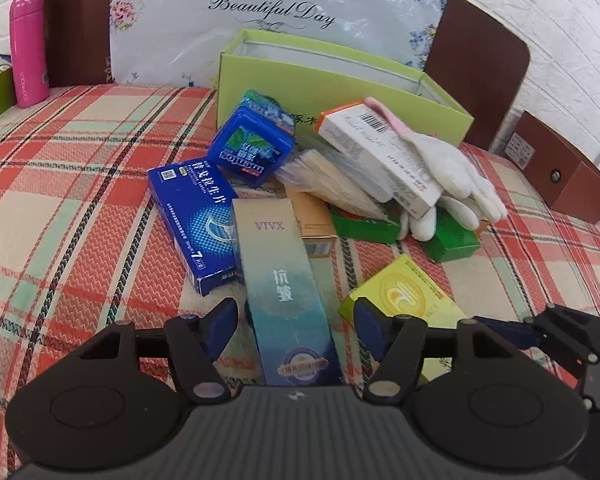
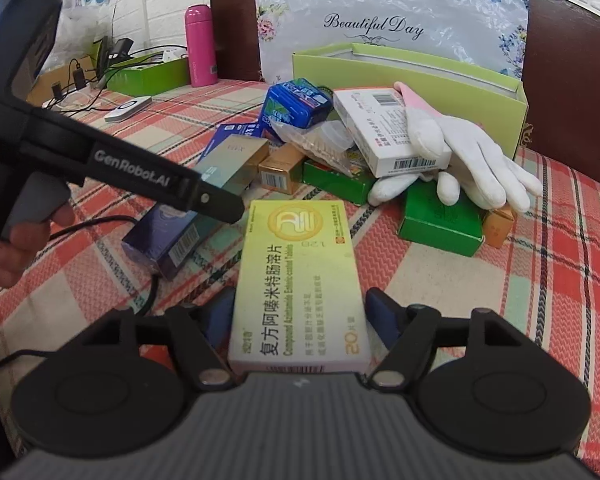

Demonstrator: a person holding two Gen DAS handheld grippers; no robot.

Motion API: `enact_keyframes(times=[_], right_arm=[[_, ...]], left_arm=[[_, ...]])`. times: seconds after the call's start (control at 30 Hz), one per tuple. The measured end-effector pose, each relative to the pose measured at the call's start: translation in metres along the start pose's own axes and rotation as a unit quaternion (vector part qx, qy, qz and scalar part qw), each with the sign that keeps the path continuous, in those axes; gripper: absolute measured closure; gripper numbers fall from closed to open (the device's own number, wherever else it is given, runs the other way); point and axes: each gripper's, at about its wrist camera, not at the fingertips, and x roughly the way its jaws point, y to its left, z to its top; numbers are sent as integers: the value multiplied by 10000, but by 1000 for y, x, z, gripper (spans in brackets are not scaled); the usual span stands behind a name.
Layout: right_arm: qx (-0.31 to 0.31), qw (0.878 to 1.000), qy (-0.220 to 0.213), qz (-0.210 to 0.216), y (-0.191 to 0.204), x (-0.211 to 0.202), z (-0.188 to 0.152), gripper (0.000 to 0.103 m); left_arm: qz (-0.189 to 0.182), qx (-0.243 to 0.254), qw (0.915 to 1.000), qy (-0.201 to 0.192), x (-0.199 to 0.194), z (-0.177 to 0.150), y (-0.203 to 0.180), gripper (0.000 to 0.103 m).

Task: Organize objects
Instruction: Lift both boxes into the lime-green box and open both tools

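The left hand-held gripper (image 1: 296, 316) is spread wide around the long teal VIVX carton (image 1: 286, 300); the right hand-held gripper (image 2: 300, 312) straddles a flat yellow medicine box (image 2: 300, 280), grip unclear. Beyond lie a knit white glove (image 2: 460, 160), glossy cartons and an open green box (image 2: 380, 68) on the plaid surface (image 1: 60, 200).

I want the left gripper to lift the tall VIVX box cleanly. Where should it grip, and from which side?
Grip the VIVX box across its two long narrow sides, near its close end, coming straight forward. It lies flat, lengthwise between the open fingers of the left gripper, and that end is free of the pile.
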Motion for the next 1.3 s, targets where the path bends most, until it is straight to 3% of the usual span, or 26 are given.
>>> enact_keyframes(times=[0.13,0.17,0.23,0.37,0.5,0.67,0.87,1.1,1.2,1.3], right_arm=[[80,10000,38,4,-1,4,1,32],[82,10000,38,-5,-1,4,1,32],[82,10000,19,-38,-1,4,1,38],[186,9988,109,-448,-6,-4,-4,38],[511,9972,183,-506,-10,-19,-16,37],[618,9962,186,-587,-11,-21,-20,34],[480,9965,193,-651,-10,-15,-15,33],[573,9960,115,-682,-12,-17,-17,38],[757,9942,121,-752,-16,-24,-20,38],[960,9922,24,-794,-21,-35,-20,38]], left_arm=[[-9,-123,9999,-5,6,1,6,39],[-47,-111,9999,16,6,1,6,49],[-180,-55,9998,113,5,3,7,53],[-669,229,9970,307,-4,-2,0,55],[-1302,587,9879,606,-5,-10,-21,58],[-1007,882,9898,495,3,-13,-40,54],[-989,966,9891,504,0,-15,-37,52],[-812,1225,9882,426,-4,-24,-42,45],[-702,1362,9875,363,-3,-24,-48,54],[-881,1186,9882,399,-2,-20,-49,58]])
